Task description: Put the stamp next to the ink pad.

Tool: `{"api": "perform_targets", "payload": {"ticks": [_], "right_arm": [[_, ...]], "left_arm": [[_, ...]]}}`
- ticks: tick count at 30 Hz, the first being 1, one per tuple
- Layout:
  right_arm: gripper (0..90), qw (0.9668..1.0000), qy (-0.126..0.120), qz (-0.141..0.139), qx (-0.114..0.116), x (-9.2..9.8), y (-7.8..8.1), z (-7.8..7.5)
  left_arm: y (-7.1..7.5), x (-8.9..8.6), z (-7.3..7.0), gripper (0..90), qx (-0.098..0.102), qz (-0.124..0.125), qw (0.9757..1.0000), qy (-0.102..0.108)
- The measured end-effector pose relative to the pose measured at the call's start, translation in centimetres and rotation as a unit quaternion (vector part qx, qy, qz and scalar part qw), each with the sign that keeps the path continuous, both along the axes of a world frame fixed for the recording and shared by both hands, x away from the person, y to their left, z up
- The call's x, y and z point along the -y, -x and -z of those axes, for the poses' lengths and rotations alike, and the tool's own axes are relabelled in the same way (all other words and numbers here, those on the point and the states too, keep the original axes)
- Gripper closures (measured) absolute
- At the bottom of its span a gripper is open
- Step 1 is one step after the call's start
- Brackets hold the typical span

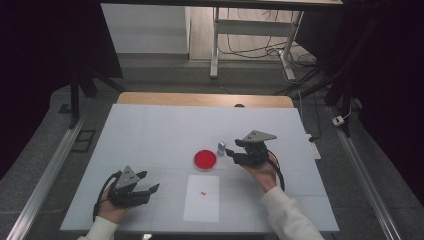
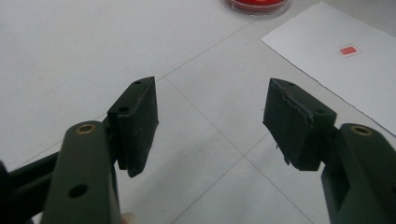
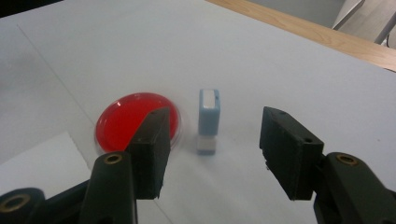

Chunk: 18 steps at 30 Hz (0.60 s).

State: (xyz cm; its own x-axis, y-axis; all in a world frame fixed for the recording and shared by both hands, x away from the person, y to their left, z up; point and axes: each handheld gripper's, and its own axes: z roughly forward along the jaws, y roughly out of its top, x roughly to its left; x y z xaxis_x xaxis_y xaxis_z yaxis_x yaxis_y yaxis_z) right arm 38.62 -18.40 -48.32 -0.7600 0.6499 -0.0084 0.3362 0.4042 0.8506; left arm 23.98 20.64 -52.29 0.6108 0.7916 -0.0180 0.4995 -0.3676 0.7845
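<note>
High view: the right tool (image 1: pixel 234 150) is released just behind the stamp (image 1: pixel 221 147); paper (image 1: pixel 201 210) bears a red mark, stamping apparently done. Left tool (image 2: pixel 210 123) view: released, empty. Right tool view: stamp stands ahead, beside the pad (image 3: pixel 122 122).

The right gripper (image 3: pixel 212 154) has its jaws apart with nothing between the pads. Mid-frame a small blue stamp (image 3: pixel 208 119) stands upright on the white table (image 3: pixel 289 65), just right of a red ink pad (image 3: pixel 123 122).

Upright blue stamp (image 3: pixel 208 120) beside red inkpad (image 3: pixel 122 122)
</note>
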Motion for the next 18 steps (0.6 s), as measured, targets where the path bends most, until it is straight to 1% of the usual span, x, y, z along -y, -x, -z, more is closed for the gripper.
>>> {"api": "perform_targets", "payload": {"ticks": [4, 7, 9, 11, 13, 18], "right_arm": [[42.7, 1.0000, -0.004, 0.002, 0.001, 1.1, 0.7, 0.0], [42.4, 1.0000, -0.001, 0.002, 0.000, 2.0, 1.4, 0.1], [42.5, 1.0000, -0.003, 0.002, 0.005, 2.6, 2.1, 0.1], [42.5, 1.0000, 0.002, -0.001, 0.009, 3.3, 2.7, 0.2], [42.7, 0.9998, 0.006, 0.001, 0.020, 4.0, 3.3, 0.2], [42.9, 0.9997, 0.003, 0.006, 0.024, 5.6, 4.7, 0.6]], "left_arm": [[0.0, 0.3, 0.1, 35.2, 0.001, 0.005, 1.0000, -0.003], [0.0, 0.3, 0.1, 35.1, 0.001, 0.006, 1.0000, -0.002], [0.0, 0.3, 0.0, 35.1, 0.001, 0.008, 1.0000, -0.002], [0.0, 0.2, 0.0, 35.2, 0.002, 0.008, 1.0000, -0.001], [0.0, 0.2, 0.0, 35.2, 0.003, 0.009, 1.0000, -0.001], [0.0, 0.2, 0.0, 35.2, 0.002, 0.013, 0.9999, 0.000]]}}
